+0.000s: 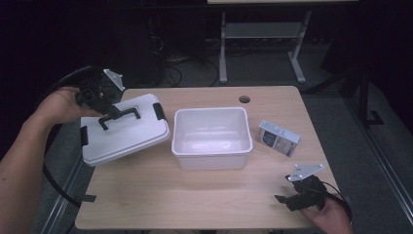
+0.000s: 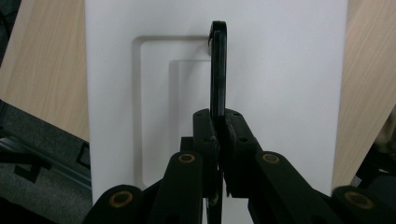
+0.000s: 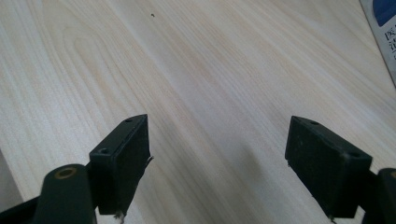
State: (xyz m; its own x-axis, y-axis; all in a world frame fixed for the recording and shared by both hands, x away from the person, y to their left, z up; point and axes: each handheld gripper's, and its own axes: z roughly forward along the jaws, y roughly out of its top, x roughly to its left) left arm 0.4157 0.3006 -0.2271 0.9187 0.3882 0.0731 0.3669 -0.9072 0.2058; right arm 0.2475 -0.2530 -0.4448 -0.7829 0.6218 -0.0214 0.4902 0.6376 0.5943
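Wooden table point(image 1: 204, 195): my left gripper point(image 1: 108, 116) clamps the lid point(image 1: 124, 134) by its handle point(image 2: 218, 70), at nine o'clock of the open bin point(image 1: 212, 138); right gripper point(image 1: 297, 197) gapes idle. Box point(image 1: 277, 138) not yet packed.

The desk point(image 1: 204, 195) is pale matt wood grain, the lid point(image 1: 124, 134) and the tub point(image 1: 212, 146) smooth white plastic with a slight sheen, the lid's handle point(image 2: 218, 70) glossy black plastic, the small box point(image 1: 277, 138) printed card.

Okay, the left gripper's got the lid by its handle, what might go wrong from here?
The left gripper pinches only the thin black handle, so the white lid might swing or slip. The lid overhangs the table's left edge and could tip off if released. Swung toward the open white bin, it might knock it.
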